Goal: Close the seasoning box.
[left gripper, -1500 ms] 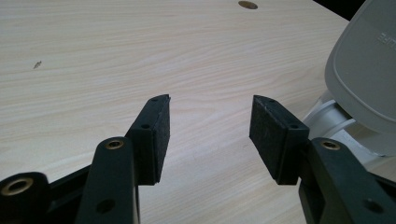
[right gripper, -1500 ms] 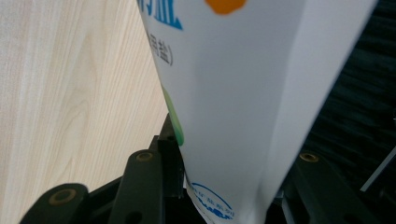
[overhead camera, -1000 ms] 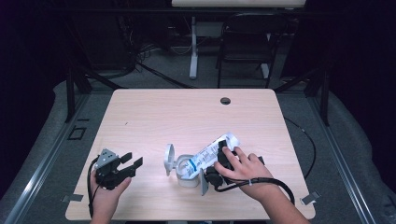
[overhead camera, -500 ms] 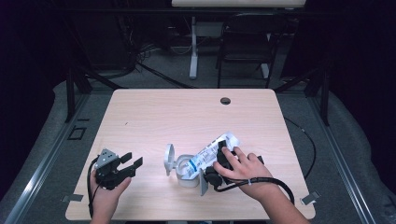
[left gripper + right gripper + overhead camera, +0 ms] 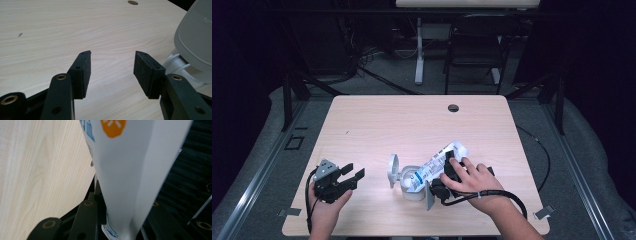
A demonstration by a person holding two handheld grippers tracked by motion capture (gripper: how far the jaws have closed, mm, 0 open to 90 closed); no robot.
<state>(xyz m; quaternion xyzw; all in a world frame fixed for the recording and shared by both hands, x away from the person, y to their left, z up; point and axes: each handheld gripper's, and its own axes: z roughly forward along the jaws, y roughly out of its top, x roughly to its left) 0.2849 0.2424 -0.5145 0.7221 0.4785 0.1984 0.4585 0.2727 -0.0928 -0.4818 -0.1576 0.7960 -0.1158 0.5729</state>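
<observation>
white pouch [image 5: 437, 167] pinched by right hand-held gripper [image 5: 447, 172], jaws just closing; long axis slanted toward surface's right edge; left hand-held gripper [image 5: 349, 175] spread, idle.

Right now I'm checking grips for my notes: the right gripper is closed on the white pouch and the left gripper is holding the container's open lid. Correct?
Not quite. The left gripper holds nothing: the left gripper view shows its jaws apart over bare table, beside the lid. The right gripper does have the white pouch between its jaws, which have just been closing.
</observation>
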